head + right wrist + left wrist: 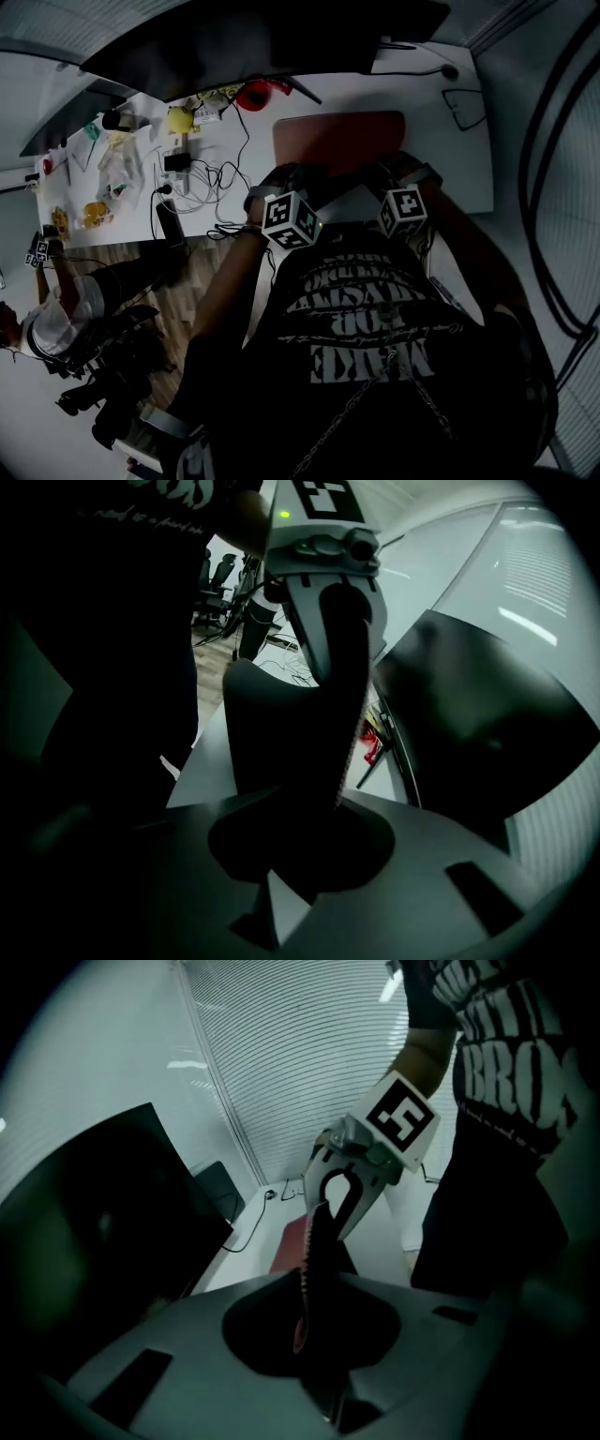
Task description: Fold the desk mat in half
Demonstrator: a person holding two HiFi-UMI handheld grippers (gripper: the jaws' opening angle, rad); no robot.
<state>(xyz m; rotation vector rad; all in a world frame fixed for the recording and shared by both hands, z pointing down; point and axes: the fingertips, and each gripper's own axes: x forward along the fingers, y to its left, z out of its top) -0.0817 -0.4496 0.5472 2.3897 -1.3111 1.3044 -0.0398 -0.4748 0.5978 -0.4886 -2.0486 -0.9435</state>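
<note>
The red desk mat (337, 136) lies on the white desk (464, 164) in the head view, its near edge raised toward my body. Both grippers hold that edge. My left gripper (298, 202) is shut on the mat; in the left gripper view the stitched red edge (307, 1260) runs out of its jaws (302, 1335) up to the right gripper (330, 1206), which pinches the same edge. In the right gripper view the mat (277, 724) rises dark and upright from the jaws (309, 855) to the left gripper (342, 658). The pads themselves are hidden by the mat.
A dark monitor (262, 37) stands at the desk's far side. Cables (206, 173), a red object (258, 94), a yellow toy (180, 118) and a phone (171, 223) crowd the desk's left half. Another person (56, 319) sits at lower left.
</note>
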